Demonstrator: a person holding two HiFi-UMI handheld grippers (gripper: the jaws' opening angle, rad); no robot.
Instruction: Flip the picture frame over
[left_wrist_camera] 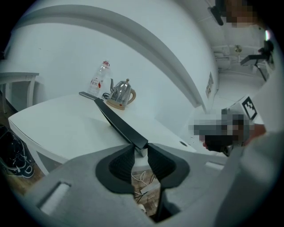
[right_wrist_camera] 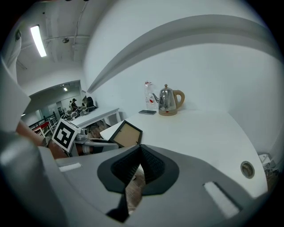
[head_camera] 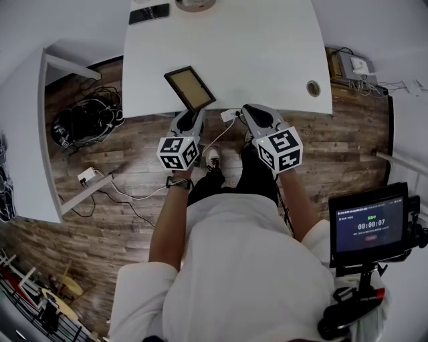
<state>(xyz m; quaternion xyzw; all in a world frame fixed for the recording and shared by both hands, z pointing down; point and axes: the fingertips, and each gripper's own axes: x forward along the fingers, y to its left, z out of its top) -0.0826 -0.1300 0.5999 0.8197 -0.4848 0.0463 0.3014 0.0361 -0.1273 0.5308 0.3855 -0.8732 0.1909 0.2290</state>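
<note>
The picture frame (head_camera: 190, 87), black-rimmed with a tan board face up, hangs tilted over the near edge of the white table (head_camera: 267, 47). My left gripper (head_camera: 192, 113) is shut on its near edge. In the left gripper view the frame (left_wrist_camera: 117, 122) shows edge-on, rising away to the upper left from between the pads of that gripper (left_wrist_camera: 140, 150). My right gripper (head_camera: 249, 111) hovers at the table's edge just right of the frame, jaws shut with nothing between them (right_wrist_camera: 139, 148). From the right gripper view the frame (right_wrist_camera: 126, 134) stands tilted to the left.
A steel kettle (right_wrist_camera: 167, 101), a water bottle (left_wrist_camera: 98, 80) and a phone (head_camera: 148, 13) sit at the table's far side. A cable hole (head_camera: 313, 87) lies near the right front corner. Cables (head_camera: 87, 120) lie on the wood floor; a timer screen (head_camera: 370, 224) stands at right.
</note>
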